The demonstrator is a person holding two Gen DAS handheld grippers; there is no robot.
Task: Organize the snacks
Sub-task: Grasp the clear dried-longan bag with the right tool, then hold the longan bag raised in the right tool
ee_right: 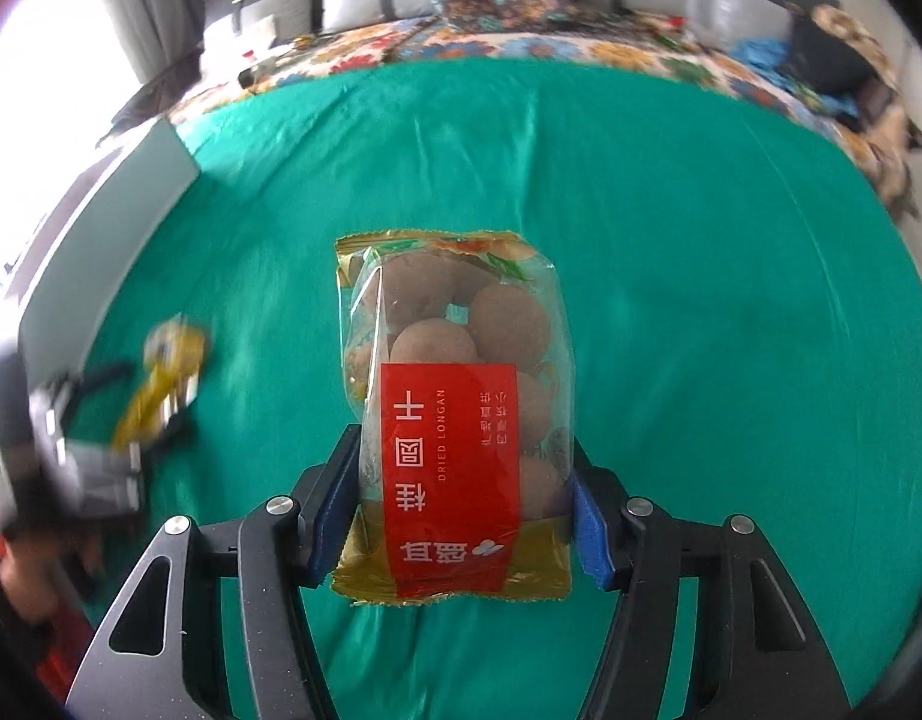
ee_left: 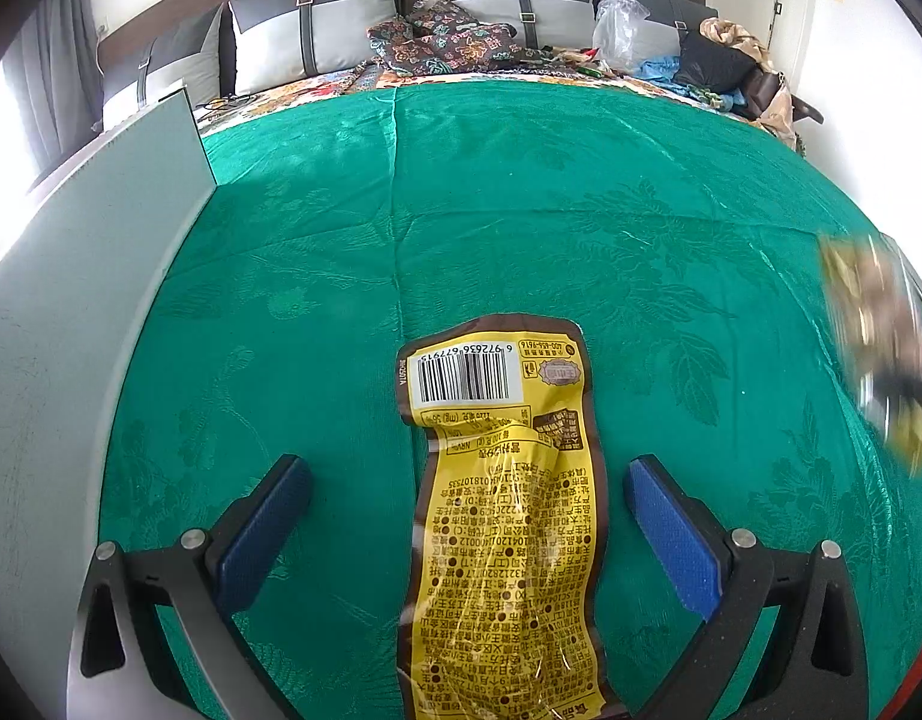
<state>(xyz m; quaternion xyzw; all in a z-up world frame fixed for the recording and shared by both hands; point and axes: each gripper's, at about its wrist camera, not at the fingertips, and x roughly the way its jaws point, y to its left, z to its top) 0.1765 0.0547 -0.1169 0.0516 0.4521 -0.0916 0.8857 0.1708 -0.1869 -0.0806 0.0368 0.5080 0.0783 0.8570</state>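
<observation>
Clearly, the longan bag (ee_right: pixel 461 420) is clamped by the right tool (ee_right: pixel 466 516) for carrying; the left tool (ee_left: pixel 466 534) is spread apart around the yellow packet (ee_left: pixel 502 516) on the green bedcover (ee_left: pixel 520 210).

The yellow printed snack pouch (ee_left: pixel 502 516) lies flat on the green patterned bedspread (ee_left: pixel 580 210) at the bed's near edge, between the spread fingers of the left claw (ee_left: pixel 468 516), touching neither. To its right, the clear bag of dried longans with a red label (ee_right: pixel 455 414) sits between the pads of the right claw (ee_right: pixel 461 516), above the bedspread. A pale flat board (ee_left: pixel 101 276) stands along the bed's left edge, and grey cushions (ee_left: pixel 317 24) with piled clothes line the far edge.
</observation>
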